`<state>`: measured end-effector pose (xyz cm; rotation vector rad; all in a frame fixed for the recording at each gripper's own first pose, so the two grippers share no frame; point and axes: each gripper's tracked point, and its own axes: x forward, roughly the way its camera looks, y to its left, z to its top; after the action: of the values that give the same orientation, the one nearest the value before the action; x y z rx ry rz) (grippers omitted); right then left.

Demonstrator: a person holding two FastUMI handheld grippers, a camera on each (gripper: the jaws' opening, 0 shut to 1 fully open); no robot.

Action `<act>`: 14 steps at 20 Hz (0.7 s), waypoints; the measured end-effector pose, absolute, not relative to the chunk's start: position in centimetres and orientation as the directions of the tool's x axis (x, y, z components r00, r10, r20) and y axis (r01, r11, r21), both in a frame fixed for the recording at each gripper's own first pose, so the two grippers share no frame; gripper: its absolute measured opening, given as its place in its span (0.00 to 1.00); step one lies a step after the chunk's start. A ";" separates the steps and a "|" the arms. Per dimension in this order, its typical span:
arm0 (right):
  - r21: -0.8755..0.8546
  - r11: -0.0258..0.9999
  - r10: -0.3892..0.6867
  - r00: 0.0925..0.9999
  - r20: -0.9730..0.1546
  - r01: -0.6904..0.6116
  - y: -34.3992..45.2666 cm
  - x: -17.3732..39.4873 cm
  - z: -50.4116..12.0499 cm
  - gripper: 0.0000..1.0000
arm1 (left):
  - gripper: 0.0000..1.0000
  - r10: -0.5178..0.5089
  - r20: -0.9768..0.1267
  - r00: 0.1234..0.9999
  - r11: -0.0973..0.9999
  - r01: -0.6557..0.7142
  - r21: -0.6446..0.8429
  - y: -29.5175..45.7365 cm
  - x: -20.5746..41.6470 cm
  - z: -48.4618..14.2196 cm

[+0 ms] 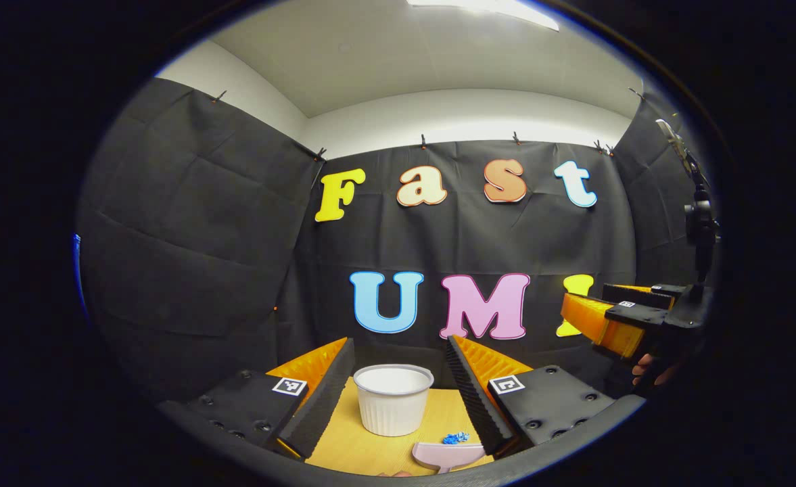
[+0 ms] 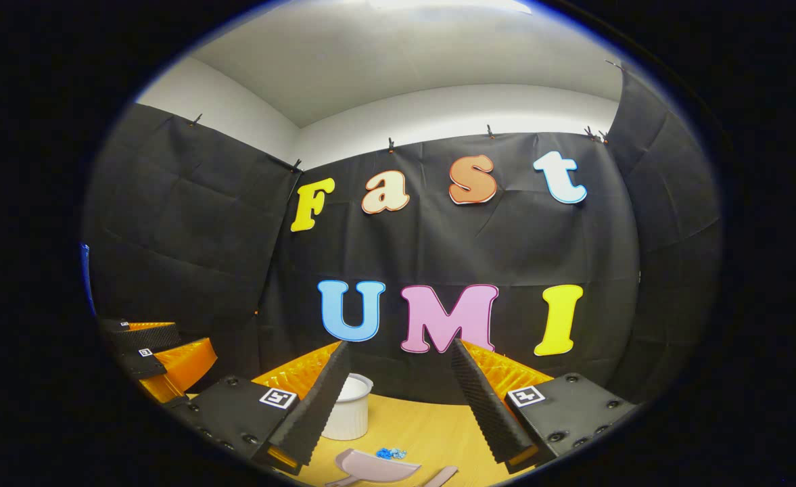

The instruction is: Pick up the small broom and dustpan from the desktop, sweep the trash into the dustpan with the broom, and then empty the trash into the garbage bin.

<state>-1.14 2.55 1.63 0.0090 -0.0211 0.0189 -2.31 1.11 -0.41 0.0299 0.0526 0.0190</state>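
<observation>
Both grippers, left point(image 1: 398, 389) and right point(image 2: 401, 399), hover with fingers spread, holding nothing. On the tabletop point(image 1: 343, 443), the pink dustpan point(image 1: 448, 454) and blue trash point(image 1: 456, 438) lie beyond the fingers, before the white bin point(image 1: 393, 399).

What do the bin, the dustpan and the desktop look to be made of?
Bin: probably white plastic, matt, with fine upright ribs down its wall and a rolled rim. Dustpan: likely moulded plastic, pale pink, smooth with a soft sheen. Desktop: wood or wood-look laminate, light yellow-brown with faint grain lines; which of the two cannot be told.
</observation>
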 end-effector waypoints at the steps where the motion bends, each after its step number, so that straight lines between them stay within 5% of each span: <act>1: 0.009 1.000 0.012 1.000 0.017 -0.012 2.3 -1.3 1.4 0.97 | 0.80 0.016 -0.052 0.999 1.000 -0.014 0.025 1.1 -2.2 -0.5; 8: -0.012 1.000 -0.021 1.000 0.022 0.021 1.2 -1.6 1.4 0.97 | 0.80 -0.032 -0.066 0.997 0.999 0.032 0.009 -0.2 -1.2 -1.0; 14: -0.029 0.999 -0.026 0.997 -0.078 0.024 1.6 -1.4 -3.5 0.97 | 0.80 -0.084 -0.152 0.985 0.993 0.095 0.070 0.3 -1.2 -5.6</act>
<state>-1.41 1.63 -3.50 -0.0277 0.0788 -0.0247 -1.16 0.30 -5.62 0.0770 0.1494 -0.0900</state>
